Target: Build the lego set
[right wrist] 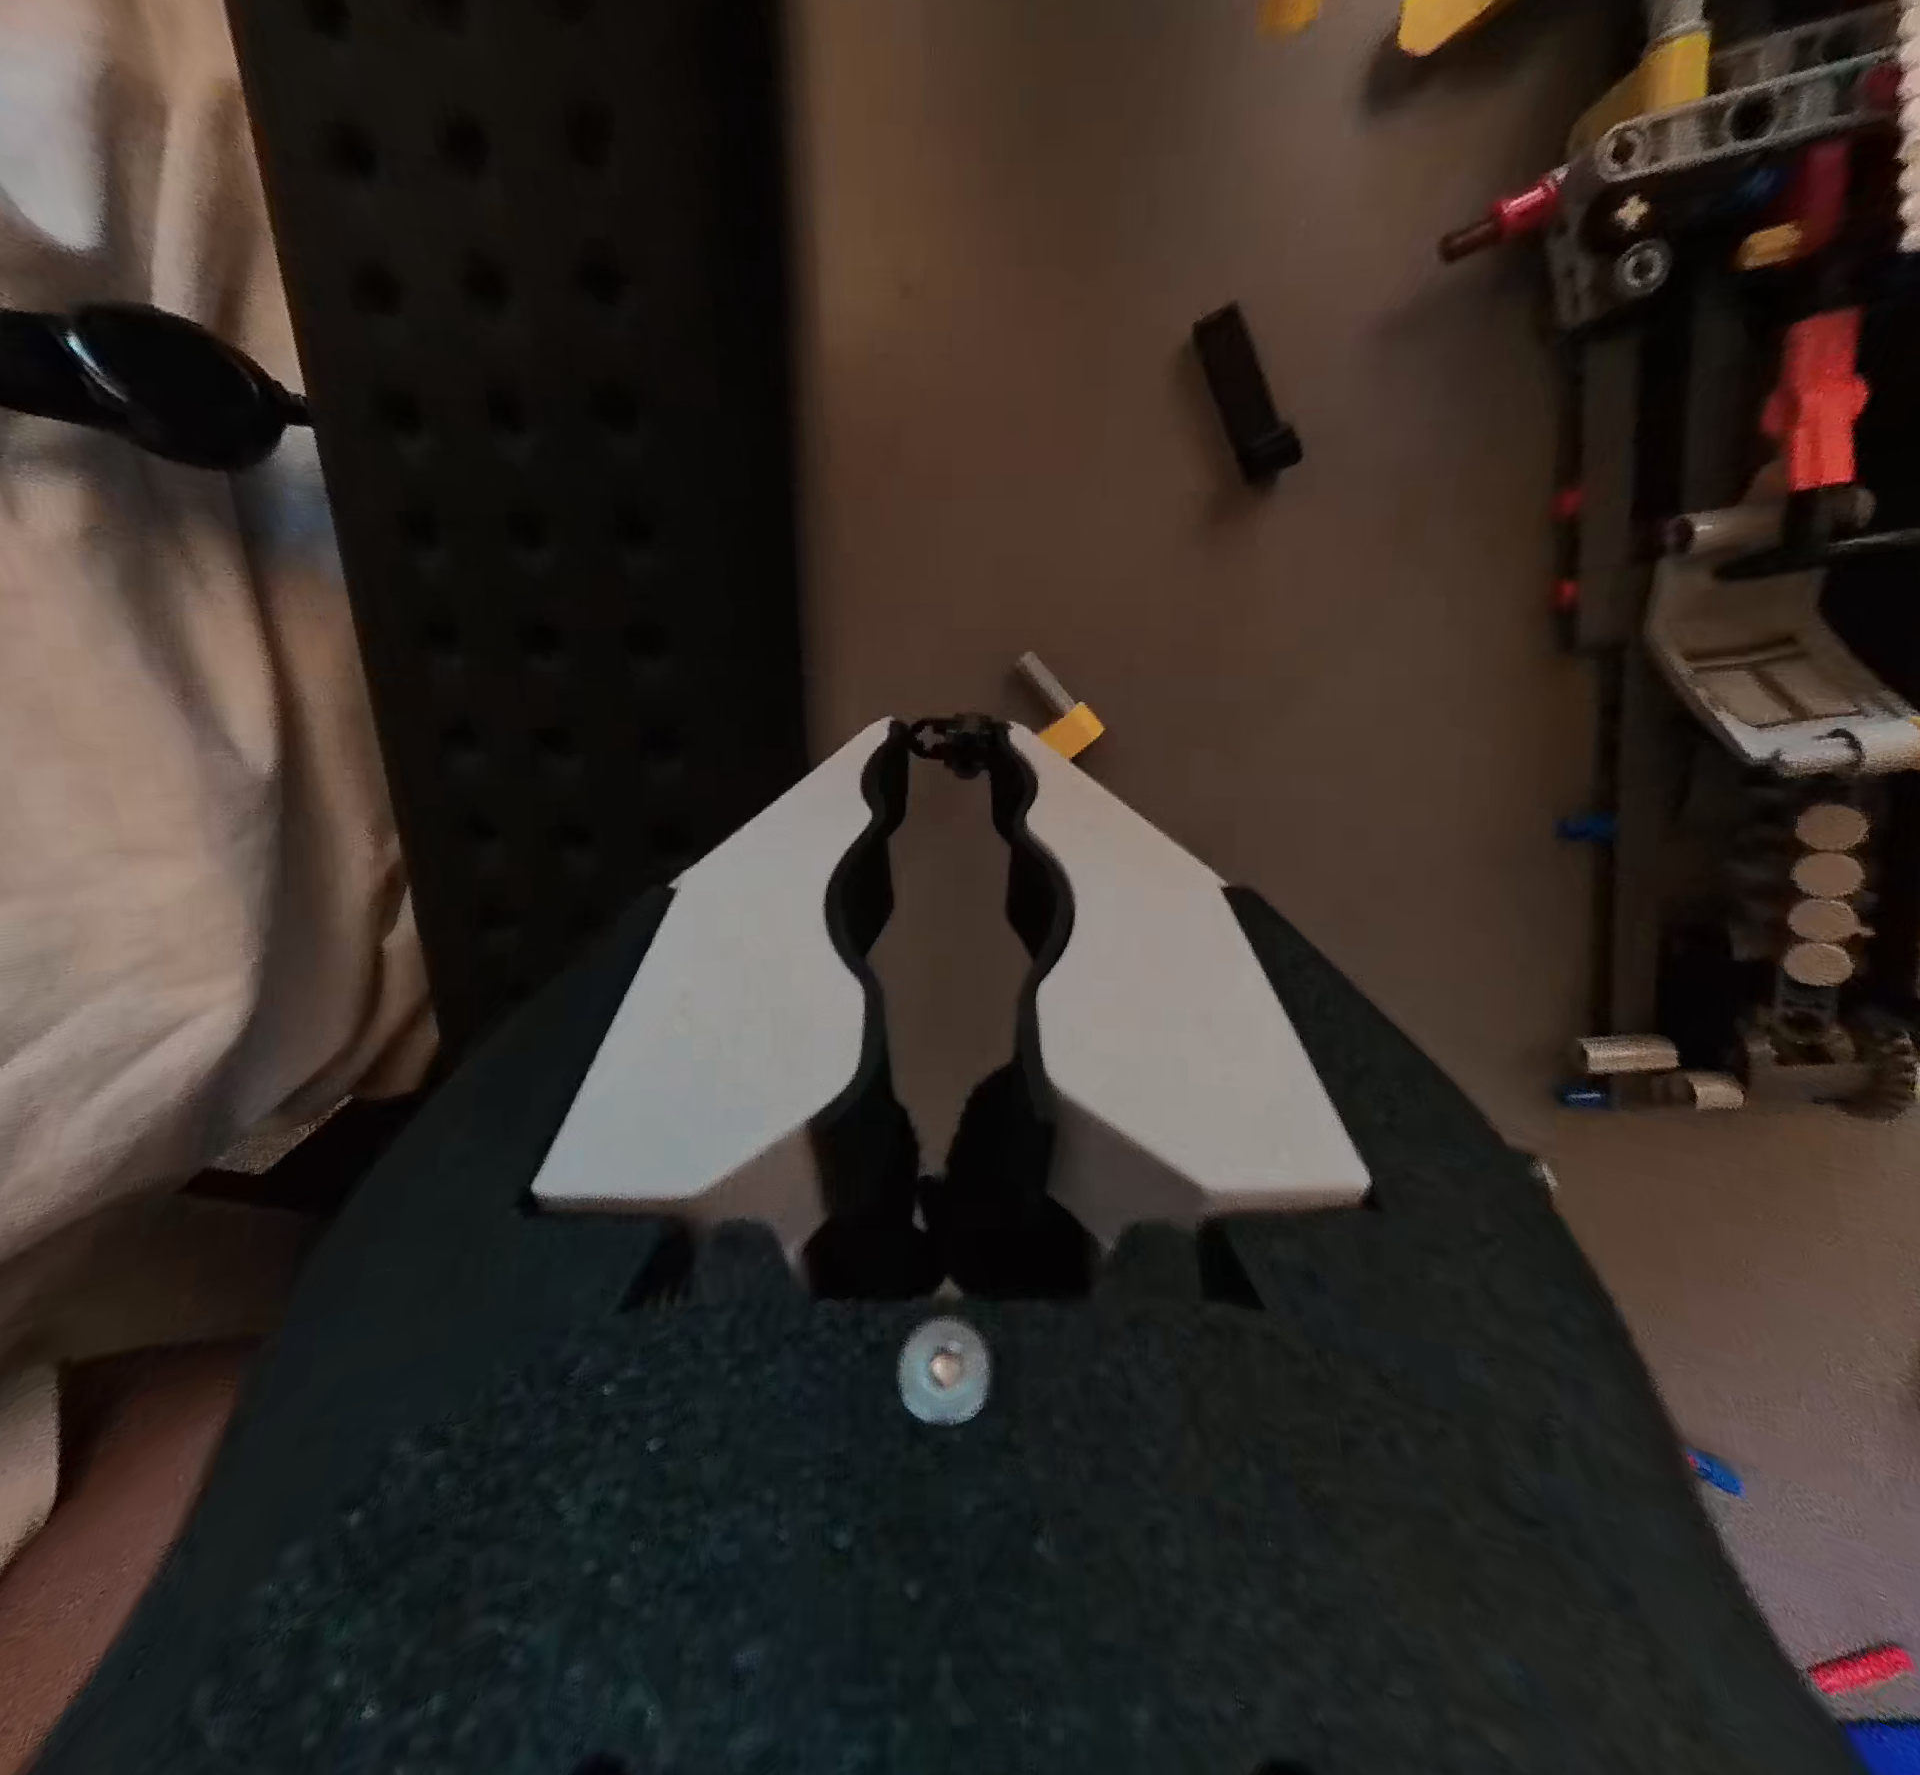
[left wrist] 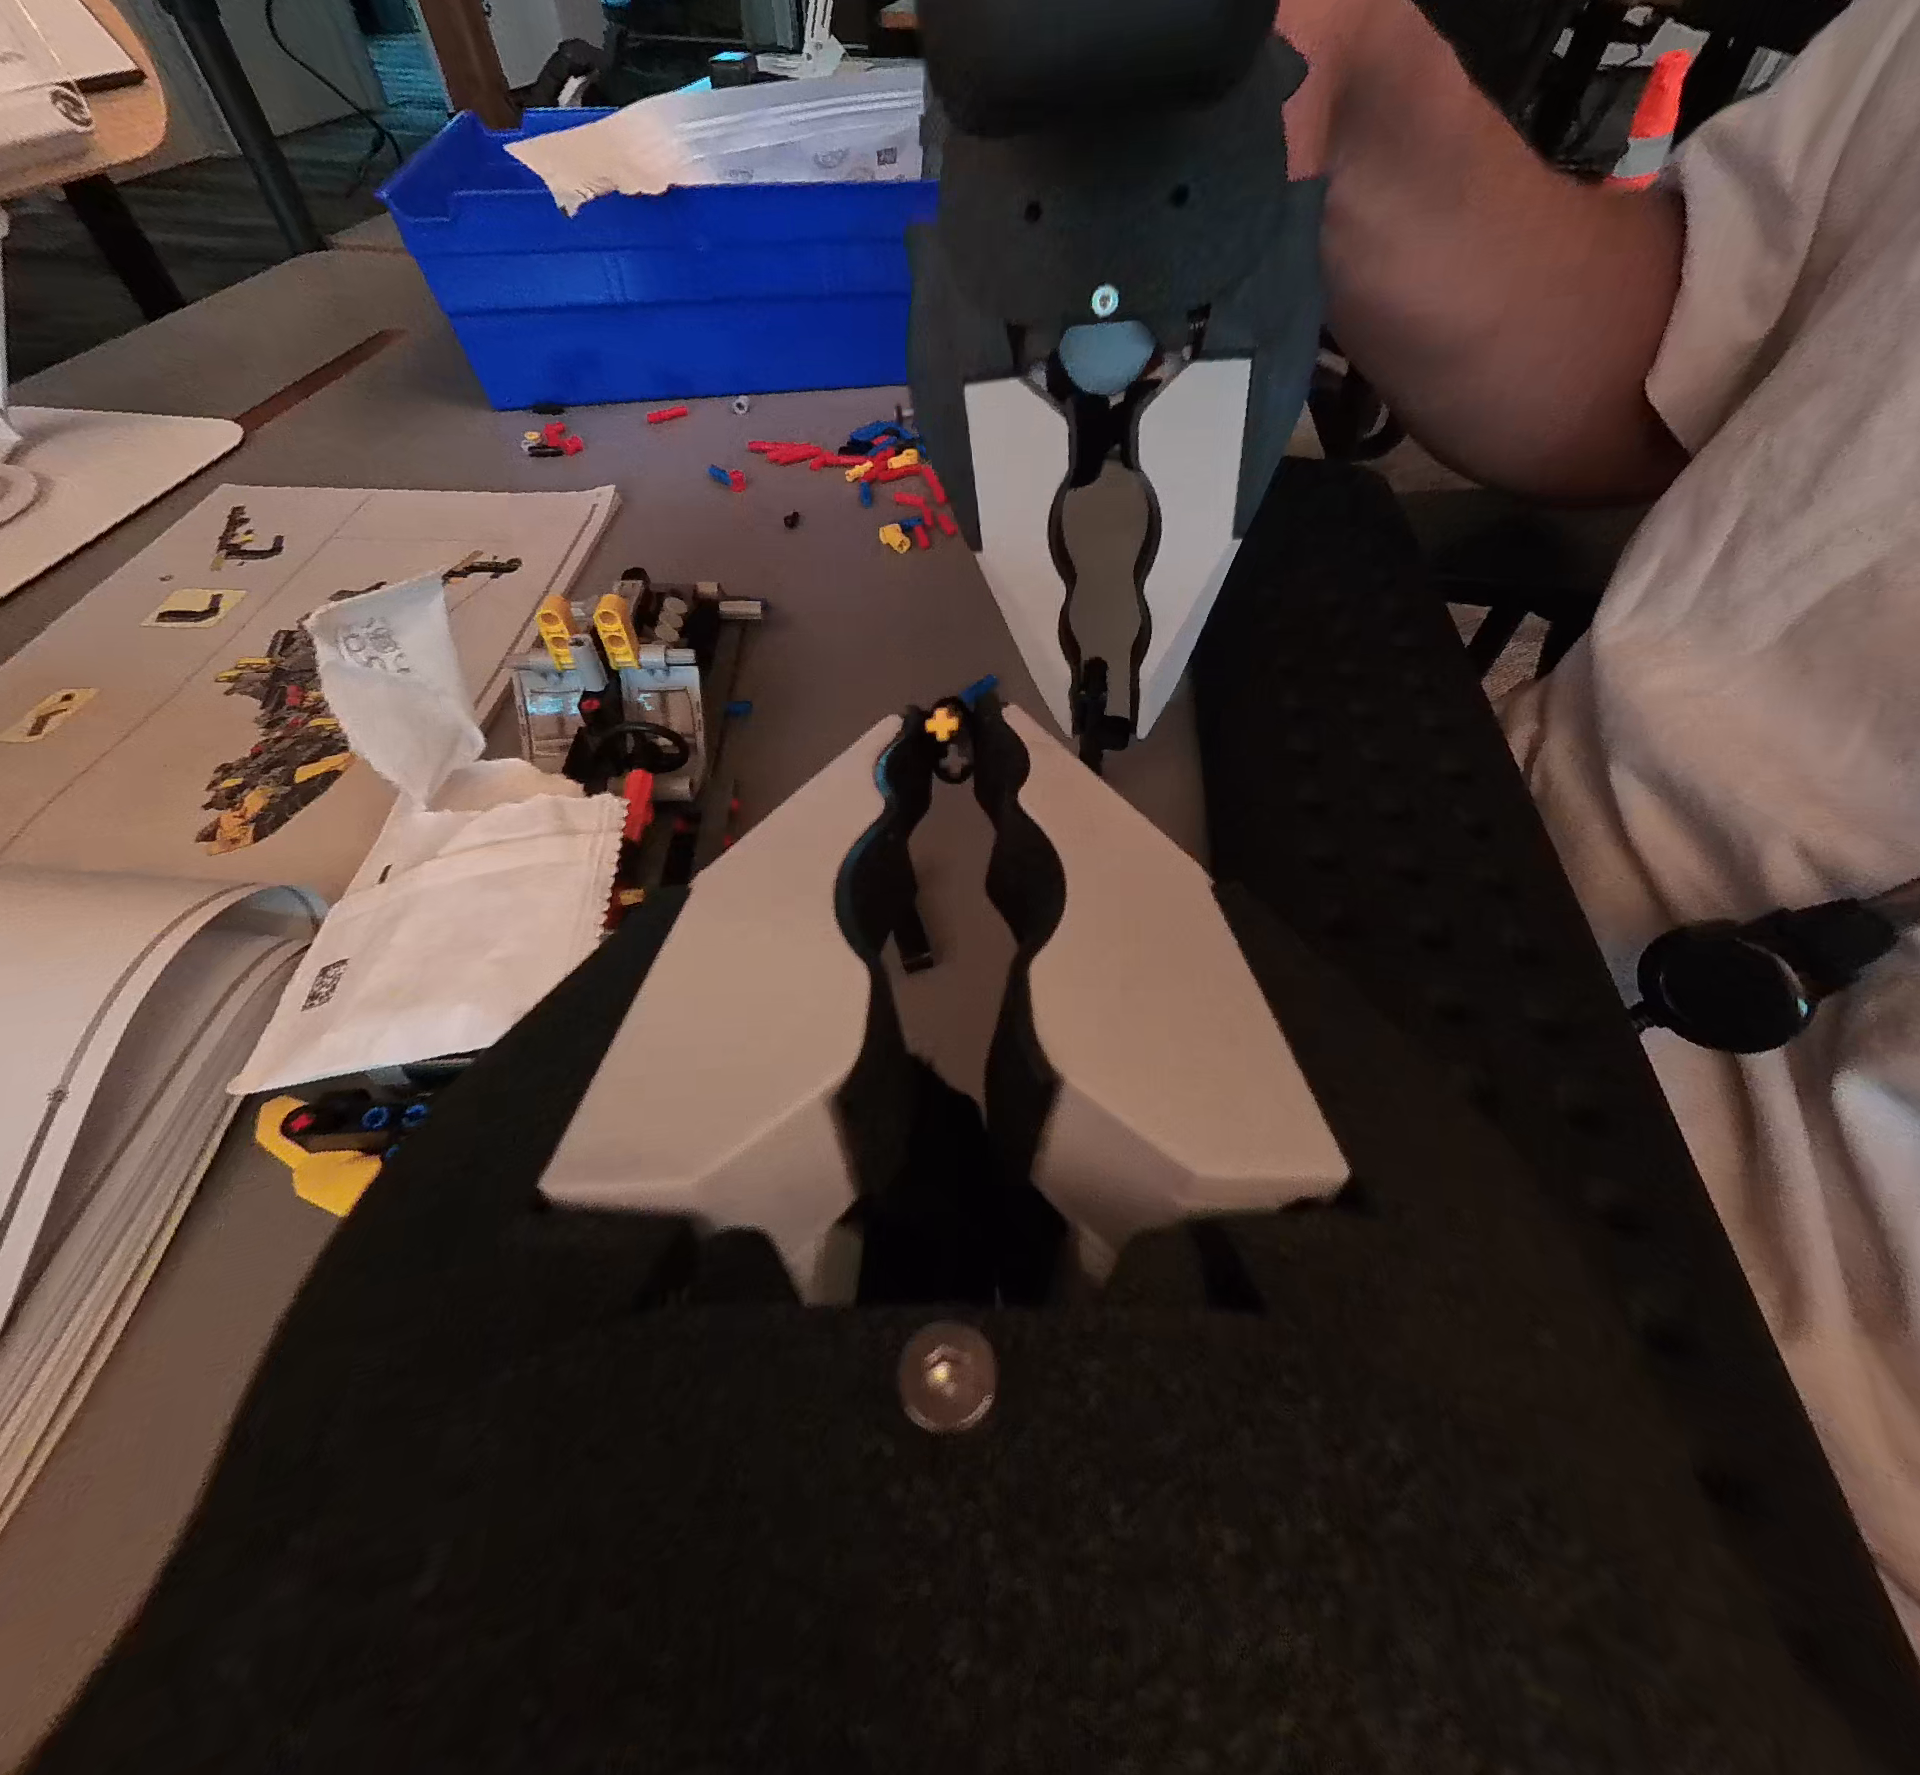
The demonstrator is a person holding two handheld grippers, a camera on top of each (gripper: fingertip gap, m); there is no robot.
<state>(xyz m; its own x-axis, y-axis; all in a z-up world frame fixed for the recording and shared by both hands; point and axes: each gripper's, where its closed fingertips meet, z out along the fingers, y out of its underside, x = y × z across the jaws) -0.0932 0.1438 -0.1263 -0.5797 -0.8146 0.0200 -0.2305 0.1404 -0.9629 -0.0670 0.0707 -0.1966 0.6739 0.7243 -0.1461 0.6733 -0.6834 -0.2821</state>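
Observation:
My left gripper (left wrist: 951, 738) is shut on a small black Lego piece (left wrist: 951, 764) that has a yellow cross axle end and a blue pin at its tip. My right gripper (right wrist: 954, 738) is shut on a tiny black connector (right wrist: 951, 736). In the left wrist view the right gripper (left wrist: 1096, 723) points down just right of the left gripper's tip, close but apart. The partly built model (left wrist: 623, 686) lies on the table to the left. It also shows at the right edge of the right wrist view (right wrist: 1714, 375).
An open instruction booklet (left wrist: 208, 686) and white paper bags (left wrist: 457, 852) lie at left. A blue bin (left wrist: 665, 271) stands at the back, with loose pieces (left wrist: 883, 468) before it. A black beam (right wrist: 1242, 395) and a yellow-grey pin (right wrist: 1065, 717) lie on the table. A black perforated panel (right wrist: 520, 375) and a person's white shirt are alongside. The gap from one gripper's tips to the other's is roughly 11 cm.

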